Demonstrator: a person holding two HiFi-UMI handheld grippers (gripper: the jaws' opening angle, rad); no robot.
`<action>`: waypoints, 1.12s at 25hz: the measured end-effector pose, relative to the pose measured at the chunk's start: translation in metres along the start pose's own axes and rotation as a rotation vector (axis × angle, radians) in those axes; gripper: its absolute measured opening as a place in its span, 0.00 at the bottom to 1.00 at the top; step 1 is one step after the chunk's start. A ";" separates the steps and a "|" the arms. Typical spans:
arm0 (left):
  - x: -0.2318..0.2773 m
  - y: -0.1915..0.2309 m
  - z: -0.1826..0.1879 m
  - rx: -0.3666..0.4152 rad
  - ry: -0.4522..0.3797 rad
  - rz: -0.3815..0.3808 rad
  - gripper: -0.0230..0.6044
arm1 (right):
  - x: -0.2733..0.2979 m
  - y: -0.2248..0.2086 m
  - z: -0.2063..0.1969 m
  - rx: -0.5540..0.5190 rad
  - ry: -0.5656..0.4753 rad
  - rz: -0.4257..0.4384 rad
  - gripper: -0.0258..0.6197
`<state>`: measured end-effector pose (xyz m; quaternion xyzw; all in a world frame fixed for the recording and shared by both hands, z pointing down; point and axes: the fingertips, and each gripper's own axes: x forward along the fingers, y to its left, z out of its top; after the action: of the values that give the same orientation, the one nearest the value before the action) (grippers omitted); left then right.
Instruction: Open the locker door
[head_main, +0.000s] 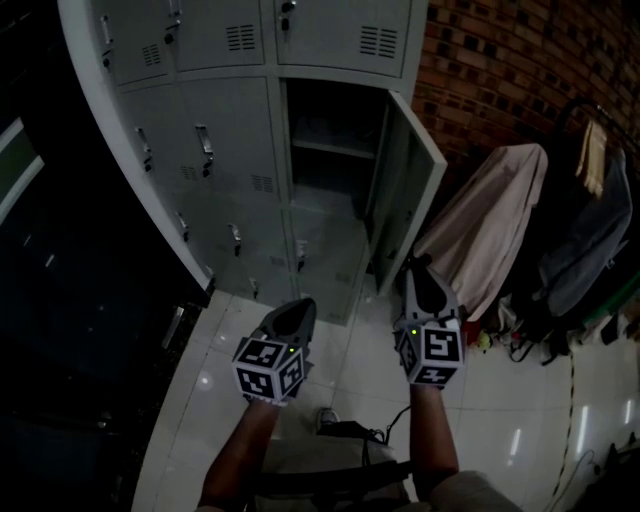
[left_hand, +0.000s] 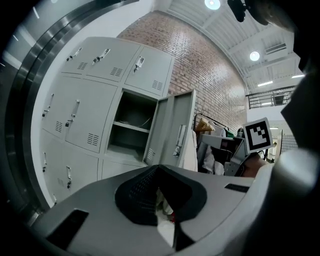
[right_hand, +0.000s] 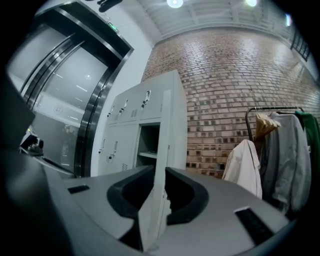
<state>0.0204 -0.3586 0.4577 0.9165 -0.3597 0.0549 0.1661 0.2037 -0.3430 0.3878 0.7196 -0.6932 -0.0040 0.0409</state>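
Observation:
The grey locker bank (head_main: 215, 110) has one compartment (head_main: 330, 135) standing open, with a shelf inside. Its door (head_main: 408, 190) is swung out to the right. In the right gripper view the door (right_hand: 169, 125) shows edge-on, and that edge runs down between the jaws of my right gripper (right_hand: 159, 172). The jaws stand slightly apart round the edge, and I see no firm press on it. In the head view my right gripper (head_main: 418, 268) sits just below the door's lower outer corner. My left gripper (head_main: 300, 308) hangs lower left, away from the lockers, shut and empty. The left gripper view shows the door (left_hand: 175, 127) from its left.
A clothes rack with a beige garment (head_main: 495, 225) and a grey one (head_main: 590, 240) stands right of the door, against the brick wall (head_main: 500, 60). Dark glass panels (head_main: 60, 300) run along the left. A cable and a small device (head_main: 350, 430) lie on the tiled floor.

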 end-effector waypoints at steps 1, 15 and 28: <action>-0.008 0.001 0.000 -0.001 -0.003 -0.002 0.03 | -0.005 0.008 0.001 -0.003 0.000 0.000 0.18; -0.178 -0.003 -0.019 -0.027 -0.060 -0.043 0.03 | -0.122 0.174 -0.037 0.154 0.135 0.213 0.04; -0.273 -0.080 -0.077 -0.067 -0.052 -0.164 0.03 | -0.256 0.243 -0.041 0.176 0.140 0.304 0.04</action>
<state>-0.1249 -0.1027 0.4487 0.9379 -0.2894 0.0052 0.1913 -0.0461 -0.0942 0.4310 0.6059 -0.7871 0.1128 0.0261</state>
